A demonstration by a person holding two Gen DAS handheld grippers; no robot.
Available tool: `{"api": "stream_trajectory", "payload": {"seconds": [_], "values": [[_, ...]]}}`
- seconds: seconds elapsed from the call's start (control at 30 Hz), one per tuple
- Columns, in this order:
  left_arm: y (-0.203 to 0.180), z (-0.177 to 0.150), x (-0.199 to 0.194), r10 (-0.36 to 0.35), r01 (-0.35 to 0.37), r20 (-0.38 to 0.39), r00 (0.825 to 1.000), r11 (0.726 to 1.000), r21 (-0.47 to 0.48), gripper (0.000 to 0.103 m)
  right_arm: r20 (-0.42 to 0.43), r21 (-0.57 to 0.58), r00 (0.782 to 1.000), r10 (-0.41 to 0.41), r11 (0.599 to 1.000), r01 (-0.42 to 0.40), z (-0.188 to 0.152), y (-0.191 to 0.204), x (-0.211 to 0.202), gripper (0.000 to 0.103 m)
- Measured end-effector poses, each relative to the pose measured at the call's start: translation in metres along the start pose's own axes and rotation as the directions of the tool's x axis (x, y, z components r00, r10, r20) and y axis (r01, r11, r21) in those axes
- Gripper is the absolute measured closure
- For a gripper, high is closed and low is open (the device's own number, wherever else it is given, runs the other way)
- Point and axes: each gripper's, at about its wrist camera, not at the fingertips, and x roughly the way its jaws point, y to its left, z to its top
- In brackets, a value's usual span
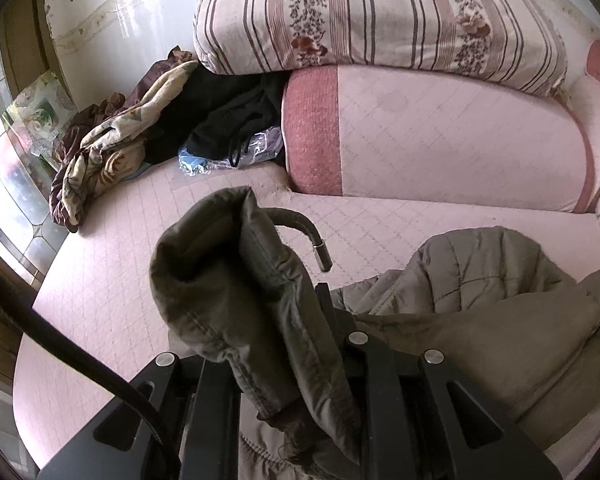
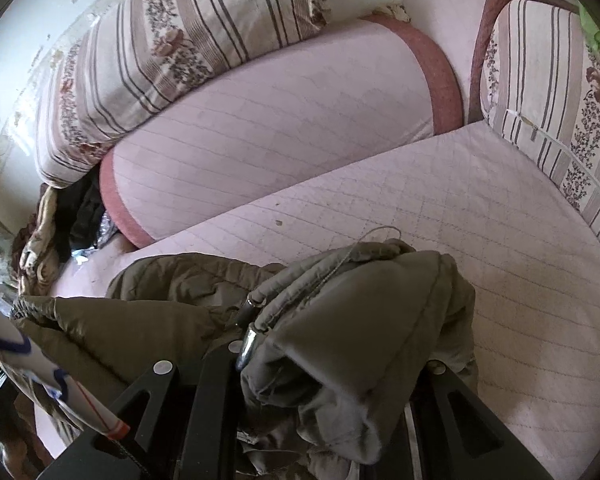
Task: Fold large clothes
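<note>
Left wrist view: the left gripper (image 1: 296, 360) is clenched on a folded edge of the olive quilted jacket (image 1: 480, 300), which stands up between its jaws, a drawcord toggle (image 1: 323, 257) just beyond. The rest of the jacket trails right toward the right gripper (image 2: 320, 392), likewise grasping a bunched edge, so the garment spans between both hands. Ahead lies open pink quilted sofa seat (image 2: 480, 220); the bolster cushion (image 1: 440, 136) bounds the far side, and a heap of clothes (image 1: 112, 148) crowds the far left.

both wrist cams close, angled down, share sofa (image 1: 112, 280).
</note>
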Motion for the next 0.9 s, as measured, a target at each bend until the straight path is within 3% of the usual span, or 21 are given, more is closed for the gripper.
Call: {"api": "stream_trajectory", "payload": {"seconds": [0.9], "values": [[-0.011,-0.011,0.075,0.029,-0.029,-0.059,0.998,1.000,-0.007,0.083,-0.042,-0.023,0.997,-0.058,0.998,0.057,-0.003,-0.003,0.073,0.081]]}}
